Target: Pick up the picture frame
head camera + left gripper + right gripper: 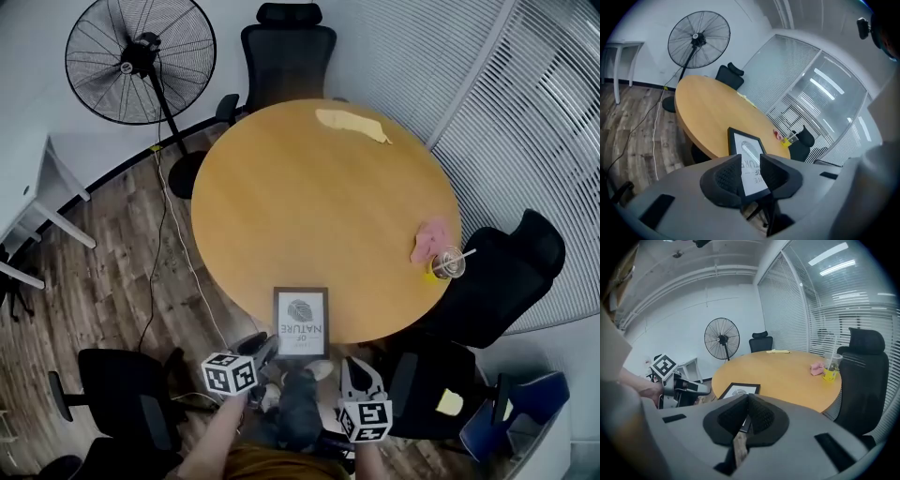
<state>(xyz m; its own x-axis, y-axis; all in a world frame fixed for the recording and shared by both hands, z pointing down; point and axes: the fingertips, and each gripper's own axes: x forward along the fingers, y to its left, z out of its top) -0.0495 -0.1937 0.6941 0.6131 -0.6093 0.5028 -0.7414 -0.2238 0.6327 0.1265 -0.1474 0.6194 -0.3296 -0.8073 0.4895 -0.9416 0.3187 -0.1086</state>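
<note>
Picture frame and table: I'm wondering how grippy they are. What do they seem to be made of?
Picture frame: thin black matte border, likely painted wood or plastic; whether glass covers its white face is unclear. Table: smooth, evenly orange-brown top with a soft sheen, probably laminate or veneer over board.

We see the left gripper (750, 160) at lower centre, its two dark jaws standing apart. Through the gap shows the picture frame (746, 148), black-rimmed around a white print, lying flat at the near edge of the round wooden table (708, 101). Right of centre, at the table's far rim, a pink thing (777, 135) lies just beside a yellow cup (789, 140), with a black chair (803, 141) behind them. Another black chair (730, 75) stands beyond the table, and a standing fan (698, 40) fills the upper left. A cable (653, 133) trails over the wood floor (626, 126) at left.
</note>
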